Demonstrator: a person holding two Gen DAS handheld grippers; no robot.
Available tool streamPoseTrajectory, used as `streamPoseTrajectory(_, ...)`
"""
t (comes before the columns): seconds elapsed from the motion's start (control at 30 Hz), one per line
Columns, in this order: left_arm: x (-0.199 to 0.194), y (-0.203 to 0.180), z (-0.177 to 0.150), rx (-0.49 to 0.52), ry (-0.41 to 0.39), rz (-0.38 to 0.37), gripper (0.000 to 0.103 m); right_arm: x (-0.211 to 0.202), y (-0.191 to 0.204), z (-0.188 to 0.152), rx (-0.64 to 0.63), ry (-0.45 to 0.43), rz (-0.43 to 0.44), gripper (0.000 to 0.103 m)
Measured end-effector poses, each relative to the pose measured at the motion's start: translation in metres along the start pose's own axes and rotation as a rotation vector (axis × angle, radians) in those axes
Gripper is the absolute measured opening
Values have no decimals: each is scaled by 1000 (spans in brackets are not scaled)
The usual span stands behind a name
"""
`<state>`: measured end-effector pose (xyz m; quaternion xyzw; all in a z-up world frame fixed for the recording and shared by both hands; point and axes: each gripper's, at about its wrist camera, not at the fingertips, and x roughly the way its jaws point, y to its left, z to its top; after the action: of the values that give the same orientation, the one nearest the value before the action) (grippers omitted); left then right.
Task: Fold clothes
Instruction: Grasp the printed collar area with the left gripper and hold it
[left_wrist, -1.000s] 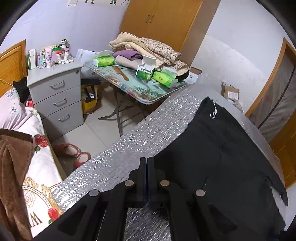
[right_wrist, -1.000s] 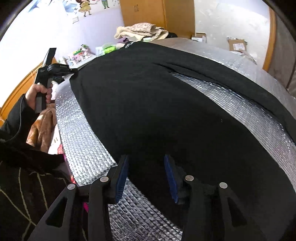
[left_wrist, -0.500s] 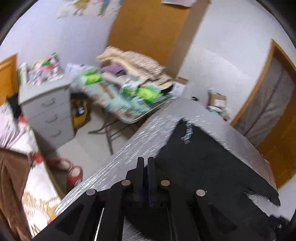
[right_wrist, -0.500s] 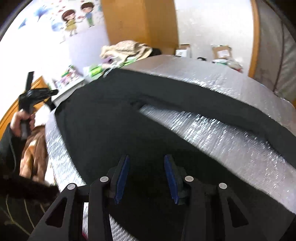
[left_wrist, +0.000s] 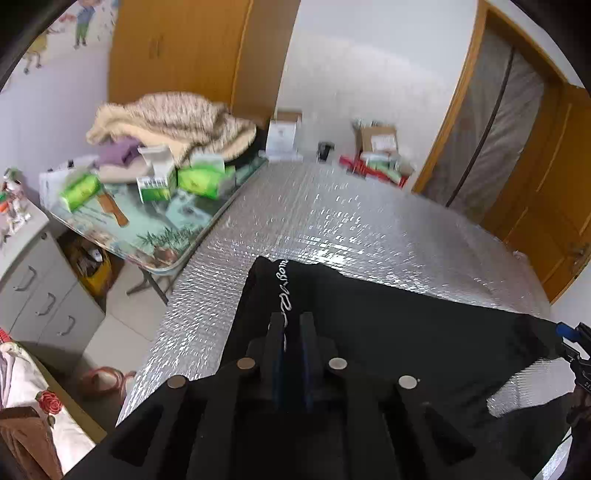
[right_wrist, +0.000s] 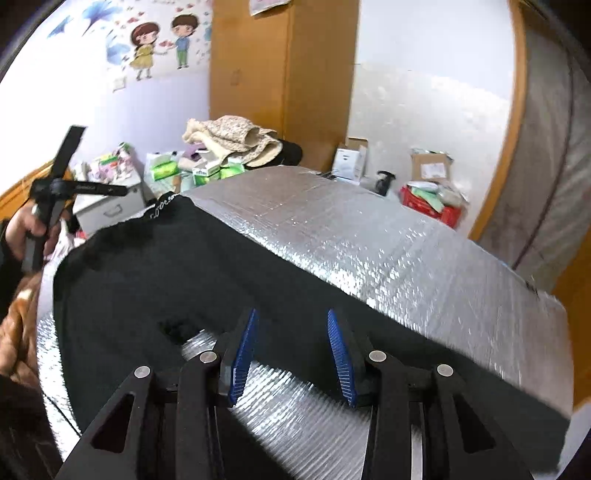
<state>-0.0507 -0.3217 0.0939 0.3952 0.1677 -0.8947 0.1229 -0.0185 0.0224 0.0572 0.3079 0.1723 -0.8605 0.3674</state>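
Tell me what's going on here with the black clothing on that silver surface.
A person holding a gripper in each hand is folding a black garment spread over a silver quilted mat. The left gripper sits at the garment's lettered edge, its jaws just opening with the cloth between them. The right gripper hangs open over the cloth, gripping nothing.

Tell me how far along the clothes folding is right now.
Done: the black garment lies on the silver mat, its waistband edge with white lettering apparently folded over. In hand: the left gripper is opening, its jaws a narrow gap over that edge; the right gripper stands open above the cloth, gripping nothing. Left: further folds; the garment lies wide and loose.
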Motion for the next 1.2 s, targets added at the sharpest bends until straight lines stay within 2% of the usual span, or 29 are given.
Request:
streamPoseTrajectory(0.2,52,9,22,5,76,11,14,65,-24,12,-94,81,18,42)
streamPoseTrajectory(0.3,72,13,28,1,100,10,19,96,-41,10,-88,132,44,42)
streamPoseTrajectory(0.5,94,17,30,-8,120,0,21,143,-64,2,-62,216,101,42)
streamPoseTrajectory(0.63,101,11,31,20,146,31,21,148,-68,1,-61,232,134,40)
streamPoseTrajectory(0.67,102,10,32,23,150,42,21,149,-68,2,-64,241,129,32)
streamPoseTrajectory(0.7,98,8,33,26,130,43,13,148,-67,3,-68,249,127,23)
streamPoseTrajectory(0.73,94,6,34,29,110,44,1,147,-65,5,-74,254,129,2)
streamPoseTrajectory(0.83,80,1,37,38,52,47,0,142,-59,10,-99,260,129,3)
streamPoseTrajectory(0.97,63,12,50,-17,-17,41,0,124,-64,25,-91,204,122,3)
streamPoseTrajectory(1.17,74,18,58,-35,4,22,0,131,-76,44,-65,176,66,3)
streamPoseTrajectory(1.2,80,19,57,-46,30,4,0,137,-77,45,-62,183,58,3)
